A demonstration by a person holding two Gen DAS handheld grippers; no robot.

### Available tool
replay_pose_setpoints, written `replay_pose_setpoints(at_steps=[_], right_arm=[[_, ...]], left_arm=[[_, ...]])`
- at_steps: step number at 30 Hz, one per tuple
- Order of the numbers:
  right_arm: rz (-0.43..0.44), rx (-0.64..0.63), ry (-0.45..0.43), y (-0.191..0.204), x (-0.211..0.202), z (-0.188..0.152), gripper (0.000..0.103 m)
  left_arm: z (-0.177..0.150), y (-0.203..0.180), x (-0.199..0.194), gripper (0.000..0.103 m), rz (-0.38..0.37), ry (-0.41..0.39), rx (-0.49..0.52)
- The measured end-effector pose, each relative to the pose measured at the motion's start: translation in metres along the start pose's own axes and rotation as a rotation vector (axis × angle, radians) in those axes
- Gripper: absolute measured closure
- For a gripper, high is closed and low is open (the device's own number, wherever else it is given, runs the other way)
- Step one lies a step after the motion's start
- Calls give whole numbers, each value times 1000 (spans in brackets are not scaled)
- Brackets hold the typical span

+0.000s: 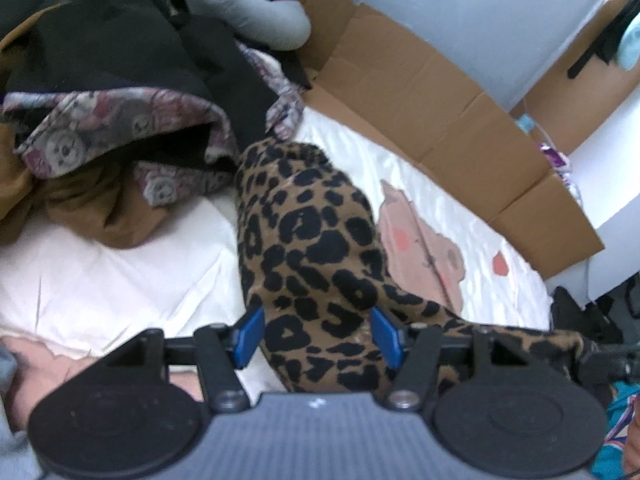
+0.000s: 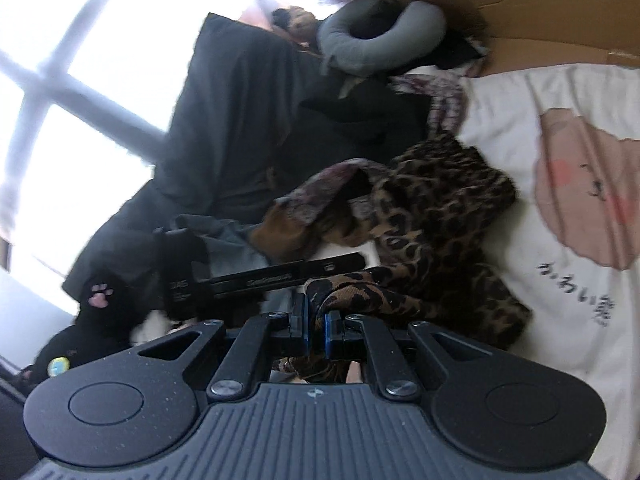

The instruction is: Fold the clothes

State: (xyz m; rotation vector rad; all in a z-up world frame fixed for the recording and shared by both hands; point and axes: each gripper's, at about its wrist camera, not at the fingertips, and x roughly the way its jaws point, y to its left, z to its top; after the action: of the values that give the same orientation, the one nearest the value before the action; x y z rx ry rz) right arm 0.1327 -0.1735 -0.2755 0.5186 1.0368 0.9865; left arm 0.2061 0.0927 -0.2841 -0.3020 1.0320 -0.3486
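The leopard-print garment (image 1: pixel 308 248) lay bunched on the bed, running from mid-frame down to the bottom of the left wrist view. There it passed between the blue fingers (image 1: pixel 250 336) of the left gripper (image 1: pixel 318 334), which stood spread on either side of a thick fold of it; whether they pressed into the cloth I could not tell. In the right wrist view the same garment (image 2: pixel 440 208) spread across the centre, and a twisted edge of it was pinched between the pressed-together fingers (image 2: pixel 331 332) of the right gripper (image 2: pixel 316 330), low in the frame.

Under it was a white bedsheet (image 1: pixel 100 276) printed with a pink cartoon figure (image 1: pixel 424 248). To the upper left sat a heap of other clothes: a patterned lined piece (image 1: pixel 100 128), dark garments (image 1: pixel 120 48) and a grey neck pillow (image 1: pixel 256 8). A flattened cardboard box (image 1: pixel 440 112) lay along the upper right edge of the bed.
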Motion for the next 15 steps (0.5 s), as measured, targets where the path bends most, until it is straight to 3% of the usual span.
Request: replay_pose_setpoints(at_steps=[8, 15], right_arm=[[-253, 22, 0, -35, -7, 3, 96], [-424, 129, 36, -81, -12, -15, 97]], left_arm=[[-7, 6, 18, 35, 65, 34, 13], [-10, 13, 34, 32, 91, 38, -22]])
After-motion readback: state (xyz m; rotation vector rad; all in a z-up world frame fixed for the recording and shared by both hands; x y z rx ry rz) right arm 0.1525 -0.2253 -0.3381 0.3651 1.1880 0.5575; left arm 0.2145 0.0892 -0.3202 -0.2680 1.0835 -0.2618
